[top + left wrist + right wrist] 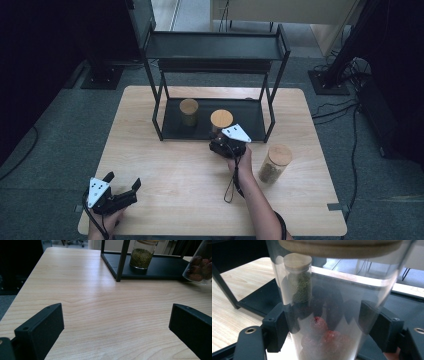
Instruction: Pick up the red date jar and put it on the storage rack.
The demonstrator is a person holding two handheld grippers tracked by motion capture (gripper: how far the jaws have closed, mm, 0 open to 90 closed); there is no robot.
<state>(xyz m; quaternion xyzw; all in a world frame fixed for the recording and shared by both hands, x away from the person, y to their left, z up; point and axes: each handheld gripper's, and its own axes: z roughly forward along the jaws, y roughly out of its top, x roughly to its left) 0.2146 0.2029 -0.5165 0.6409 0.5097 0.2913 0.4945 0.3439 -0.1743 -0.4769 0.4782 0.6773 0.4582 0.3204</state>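
Observation:
A clear jar of red dried fruit (322, 335) with a cork lid (221, 119) stands upright at the front edge of the black rack's lower shelf (250, 117). My right gripper (220, 135) is shut on it, a black pad (279, 325) pressing on each side of the glass. I cannot tell whether the jar rests on the shelf. The same jar (200, 266) is at the right edge of the left gripper view. A jar of green beans (189, 112) (141, 255) sits further left on that shelf. My left gripper (123, 180) (116, 315) hovers open near the table's front left corner, nothing between its jaws.
A third cork-lidded jar (274, 163) with brownish contents stands on the table to the right of my right hand. The rack's upper shelf (215, 46) overhangs the lower one, with posts (157, 107) at its corners. Bare wood (170, 160) lies between the two grippers.

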